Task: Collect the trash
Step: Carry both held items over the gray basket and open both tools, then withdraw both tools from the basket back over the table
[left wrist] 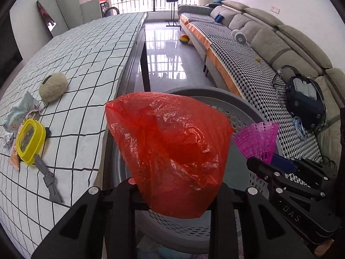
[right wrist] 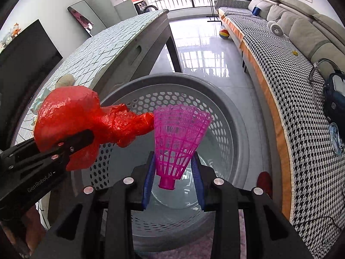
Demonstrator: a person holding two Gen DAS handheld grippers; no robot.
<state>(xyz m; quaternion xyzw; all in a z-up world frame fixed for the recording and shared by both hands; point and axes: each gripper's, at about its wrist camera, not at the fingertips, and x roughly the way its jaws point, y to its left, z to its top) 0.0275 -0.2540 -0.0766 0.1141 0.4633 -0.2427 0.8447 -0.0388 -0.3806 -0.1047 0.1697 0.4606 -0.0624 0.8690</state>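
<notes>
Trash bag [left wrist: 172, 151]: red, clamped by left gripper [left wrist: 176, 194], over grey basket [left wrist: 215, 95].
Right view only: right gripper [right wrist: 173, 172] pinching pink shuttlecock [right wrist: 179, 138].

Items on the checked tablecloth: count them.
About 4, near the table's left edge in the left wrist view: a beige plush pouch, a pale snack wrapper, a yellow-framed case, and a grey folded strap. More may lie under the case.

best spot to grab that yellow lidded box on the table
Grip the yellow box across its short sides, coming straight down from above. It lies flat on wrappers, long axis running toward the table's near edge, and the grey strip sits at its near end, so avoid that end.
</notes>
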